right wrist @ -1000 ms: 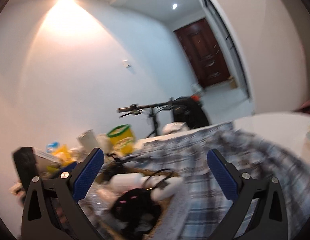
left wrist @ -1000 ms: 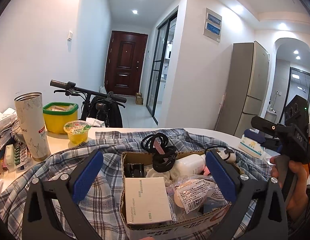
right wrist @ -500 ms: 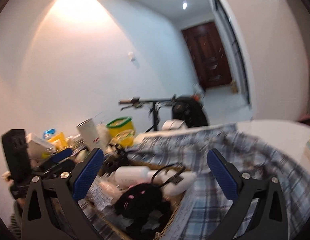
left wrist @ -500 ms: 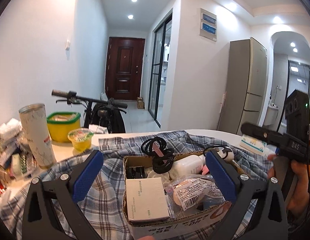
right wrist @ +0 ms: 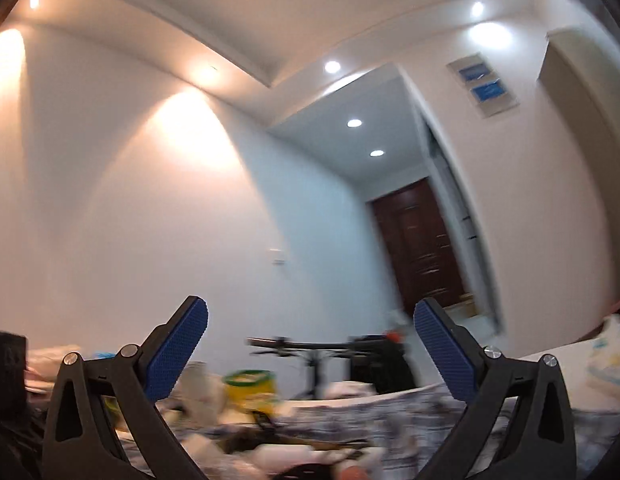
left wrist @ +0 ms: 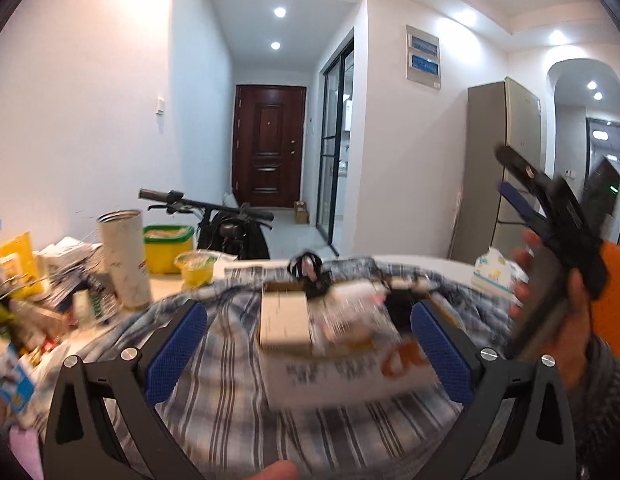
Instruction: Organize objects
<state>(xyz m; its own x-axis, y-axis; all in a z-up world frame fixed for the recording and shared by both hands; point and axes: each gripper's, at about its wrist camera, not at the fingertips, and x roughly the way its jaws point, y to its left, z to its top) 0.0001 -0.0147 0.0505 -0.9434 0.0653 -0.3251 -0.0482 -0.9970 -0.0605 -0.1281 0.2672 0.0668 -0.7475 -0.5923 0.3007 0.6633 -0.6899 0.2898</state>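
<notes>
A cardboard box (left wrist: 350, 376) full of small items sits on a plaid cloth (left wrist: 229, 400) on the table; it is blurred. A white carton (left wrist: 285, 322) lies in it, with a coiled black cable (left wrist: 307, 270) at its far end. My left gripper (left wrist: 307, 350) is open and empty, a little above and before the box. My right gripper (right wrist: 310, 350) is open and empty, tilted up toward the wall and ceiling; it also shows raised at the right of the left wrist view (left wrist: 558, 216). The box contents (right wrist: 293, 456) show blurred at the bottom of the right wrist view.
A marbled tumbler (left wrist: 123, 258), a yellow tub with a green rim (left wrist: 167, 248) and a small jelly cup (left wrist: 197, 266) stand at the left. Clutter of packets (left wrist: 37, 300) fills the left edge. A tissue pack (left wrist: 496, 270) lies at the right. A bicycle (left wrist: 225, 224) stands behind the table.
My left gripper has pulled back and up from the box, so the box looks smaller. My right gripper has swung upward, away from the box, toward the ceiling. Both stay open.
</notes>
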